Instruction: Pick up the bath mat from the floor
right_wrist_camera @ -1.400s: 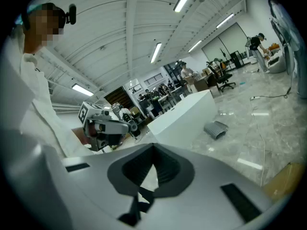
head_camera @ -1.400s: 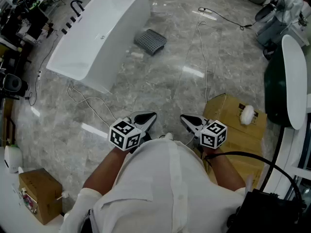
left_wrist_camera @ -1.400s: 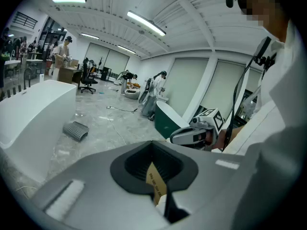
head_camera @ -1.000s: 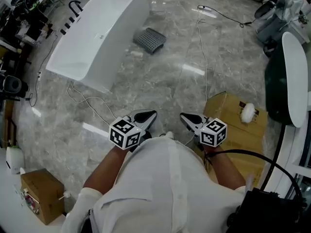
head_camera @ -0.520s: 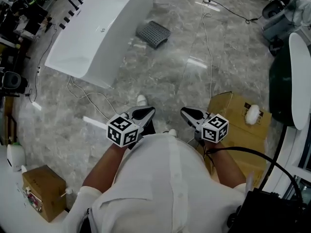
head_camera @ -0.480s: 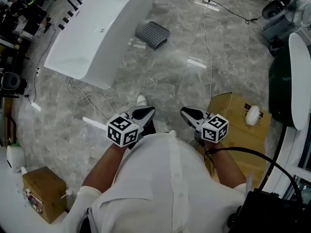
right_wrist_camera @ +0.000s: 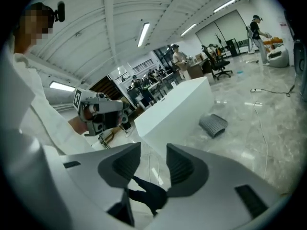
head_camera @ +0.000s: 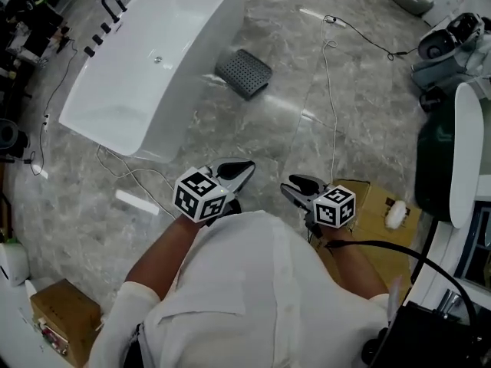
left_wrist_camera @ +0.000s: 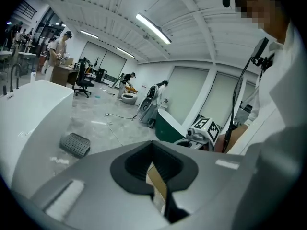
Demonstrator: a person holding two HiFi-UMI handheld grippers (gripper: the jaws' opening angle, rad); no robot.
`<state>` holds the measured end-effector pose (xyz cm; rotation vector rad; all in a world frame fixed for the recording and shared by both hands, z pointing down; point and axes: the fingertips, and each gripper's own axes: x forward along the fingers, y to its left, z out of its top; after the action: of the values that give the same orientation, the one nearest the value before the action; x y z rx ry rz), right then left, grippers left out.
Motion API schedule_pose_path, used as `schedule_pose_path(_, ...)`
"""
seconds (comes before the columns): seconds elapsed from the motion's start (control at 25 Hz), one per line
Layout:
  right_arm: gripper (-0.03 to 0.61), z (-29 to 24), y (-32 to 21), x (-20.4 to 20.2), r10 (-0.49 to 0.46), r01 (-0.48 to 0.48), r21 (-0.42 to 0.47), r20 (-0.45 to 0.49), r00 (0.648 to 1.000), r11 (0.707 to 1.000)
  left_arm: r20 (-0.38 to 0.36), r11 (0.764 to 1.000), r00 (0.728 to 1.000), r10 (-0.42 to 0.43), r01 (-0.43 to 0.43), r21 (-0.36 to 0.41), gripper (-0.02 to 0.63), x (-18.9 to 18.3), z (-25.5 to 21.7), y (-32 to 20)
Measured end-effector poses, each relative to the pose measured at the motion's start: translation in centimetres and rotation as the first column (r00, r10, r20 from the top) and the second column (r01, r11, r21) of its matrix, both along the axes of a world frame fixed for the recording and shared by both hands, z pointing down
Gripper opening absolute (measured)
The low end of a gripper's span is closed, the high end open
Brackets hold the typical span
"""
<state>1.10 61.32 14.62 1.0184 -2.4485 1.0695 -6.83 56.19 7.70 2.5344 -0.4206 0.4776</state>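
Observation:
The grey perforated bath mat (head_camera: 244,73) lies on the marble floor beside the white bathtub (head_camera: 153,60), well ahead of both grippers. It also shows as the mat (left_wrist_camera: 75,144) in the left gripper view and the mat (right_wrist_camera: 213,124) in the right gripper view. My left gripper (head_camera: 244,167) is held at waist height, its pads pressed together on nothing (left_wrist_camera: 153,150). My right gripper (head_camera: 288,184) hangs level with it; its jaws are opening, with a bare gap between them (right_wrist_camera: 153,150). Neither gripper touches the mat.
A cardboard box (head_camera: 368,209) sits on the floor just right of my right gripper. Cables (head_camera: 330,75) trail across the floor right of the mat, more beside the tub (head_camera: 123,171). A dark green and white fixture (head_camera: 441,159) stands right. A small box (head_camera: 61,320) is lower left.
The view and both grippers have shifted forward, so the mat and tub lie closer. A white shoe tip seen half a second ago is hidden now.

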Motion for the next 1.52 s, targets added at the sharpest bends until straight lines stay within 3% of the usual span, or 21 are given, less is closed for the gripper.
schedule_pose_path(0.16,0.163,0.7,-6.5,-2.1,0.003,-0.003,0.007,-0.039,0.999,1.000,0.033,1.000,0.999,-0.004,0.004,0.005,0.006,-4.4,1.0,-5.2)
schedule_pose_path(0.32,0.163,0.4,-12.1,-3.4,0.017,-0.016,0.015,-0.027,0.999,1.000,0.049,0.997,0.996,-0.076,0.077,-0.028,0.006,-8.6,2.4,-9.6)
schedule_pose_path(0.56,0.163,4.0,-19.5,-1.7,0.028,-0.029,-0.028,-0.032,0.999,0.999,0.065,0.984,0.986,-0.155,0.160,-0.082,0.006,-9.8,4.4,-14.7)
schedule_pose_path(0.88,0.161,13.4,-34.3,2.6,0.022,-0.021,-0.115,0.006,1.000,0.993,0.162,0.952,0.959,-0.233,0.259,-0.161,0.006,-7.5,8.5,-25.9)
schedule_pose_path(1.08,0.161,20.0,-44.1,4.4,-0.057,0.058,-0.159,0.009,0.998,0.986,0.198,0.937,0.952,-0.232,0.273,-0.217,0.006,-3.2,11.8,-35.2)
schedule_pose_path(1.24,0.161,27.8,-49.0,5.8,-0.105,0.104,-0.235,0.008,0.994,0.967,0.217,0.930,0.951,-0.221,0.272,-0.248,0.006,0.8,15.8,-41.4)
schedule_pose_path(1.52,0.161,42.2,-53.8,7.3,-0.004,0.038,-0.405,0.086,0.996,0.913,0.216,0.899,0.955,-0.204,0.270,-0.344,0.006,5.1,23.5,-47.1)
